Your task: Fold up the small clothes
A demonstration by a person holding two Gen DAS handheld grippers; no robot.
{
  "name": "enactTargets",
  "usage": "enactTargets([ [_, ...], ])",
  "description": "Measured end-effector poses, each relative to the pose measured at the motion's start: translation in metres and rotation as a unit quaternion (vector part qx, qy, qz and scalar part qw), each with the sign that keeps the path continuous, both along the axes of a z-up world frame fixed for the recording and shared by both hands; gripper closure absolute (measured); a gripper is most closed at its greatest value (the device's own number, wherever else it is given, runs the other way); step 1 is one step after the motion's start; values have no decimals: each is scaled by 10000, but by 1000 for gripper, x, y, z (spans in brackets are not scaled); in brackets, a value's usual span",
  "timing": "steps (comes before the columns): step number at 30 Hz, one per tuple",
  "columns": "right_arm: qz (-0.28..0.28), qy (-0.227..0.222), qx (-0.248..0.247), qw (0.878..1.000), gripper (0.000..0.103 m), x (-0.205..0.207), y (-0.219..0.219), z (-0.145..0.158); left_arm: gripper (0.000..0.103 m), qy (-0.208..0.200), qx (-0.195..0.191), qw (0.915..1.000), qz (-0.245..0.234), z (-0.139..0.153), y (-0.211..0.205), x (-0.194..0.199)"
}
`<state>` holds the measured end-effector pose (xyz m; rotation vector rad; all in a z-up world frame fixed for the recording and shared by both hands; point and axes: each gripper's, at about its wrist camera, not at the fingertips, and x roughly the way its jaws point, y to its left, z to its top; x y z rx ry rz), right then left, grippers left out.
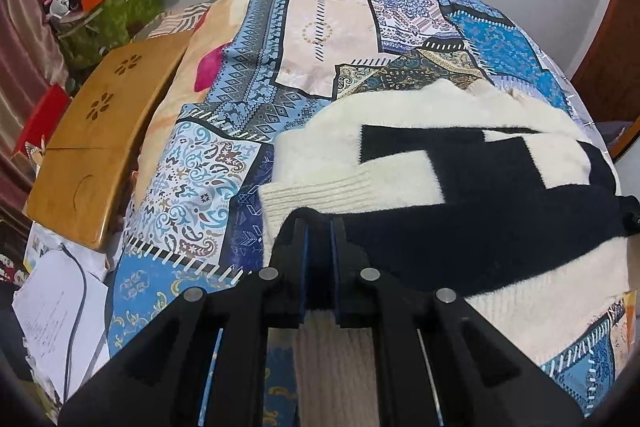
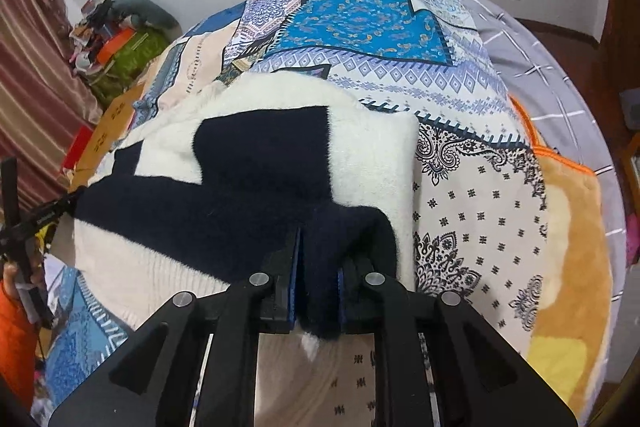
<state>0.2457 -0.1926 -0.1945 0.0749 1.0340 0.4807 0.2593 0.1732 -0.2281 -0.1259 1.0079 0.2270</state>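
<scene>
**Grippers both pinching the sweater, fold partly done**

Left gripper (image 1: 319,227): your jaws are clenched on the sweater (image 1: 440,163), biting the near edge beside the ribbed cream cuff (image 1: 312,195). Fabric runs between the pads and down under the tool.

Sweater sits on the patchwork bedspread (image 1: 240,99), filling the 1 to 4 o'clock part of the left wrist view; the wooden lap tray (image 1: 100,147) lies well apart at 9 o'clock, papers (image 1: 56,311) at 8.

Right gripper (image 2: 319,251): your jaws are clamped on a bunched navy piece of the sweater (image 2: 240,163) at its near right corner, cloth bulging out behind the pads. In this view the garment spreads from 9 to 12 o'clock, with bare bedspread (image 2: 480,207) at 3.

Progress, as I read it: a sleeve looks already laid across the body, and the near hem is in both of your grips. Still left, I'd say: carry that hem up over the far edge, let go, flatten. Cannot tell whether the far side is squared.
</scene>
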Motion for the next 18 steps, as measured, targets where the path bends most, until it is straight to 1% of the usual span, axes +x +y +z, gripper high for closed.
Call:
enactTargets([
  [1,5,-2,-15,10000,86,-2,0,2,92,17,-17,10000,0,1,0,-1],
  [3,13,-16,-25,10000,77,-6,0,7,89,54,-92,9999,15,5,1,-4],
  [4,12,-35,-36,10000,75,-10,0,11,83,63,-138,9999,26,7,1,-6],
  [5,7,-64,-77,9999,68,-11,1,14,73,70,-170,9998,56,10,2,-8],
  [6,-1,-110,-137,9998,59,-13,1,17,68,55,-177,9998,86,13,3,-11],
  [7,-18,-217,-254,9994,55,-18,1,22,57,22,-167,9998,118,15,3,-14],
  [8,-24,-283,-319,9991,50,-20,2,24,49,-35,-159,9998,137,19,3,-18],
  [9,-19,-353,-374,9987,47,-24,2,28,46,-73,-168,9997,135,22,3,-21],
  [10,-11,-382,-391,9985,47,-26,2,31,43,-91,-203,9997,119,25,3,-25],
  [12,-5,-384,-381,9985,47,-31,-1,36,41,-74,-275,9996,86,28,3,-32],
  [14,3,-391,-398,9984,47,-36,-2,39,36,-25,-336,9994,39,30,2,-37],
  [18,47,-359,-453,9983,47,-46,-3,39,32,77,-350,9994,5,29,2,-48],
])
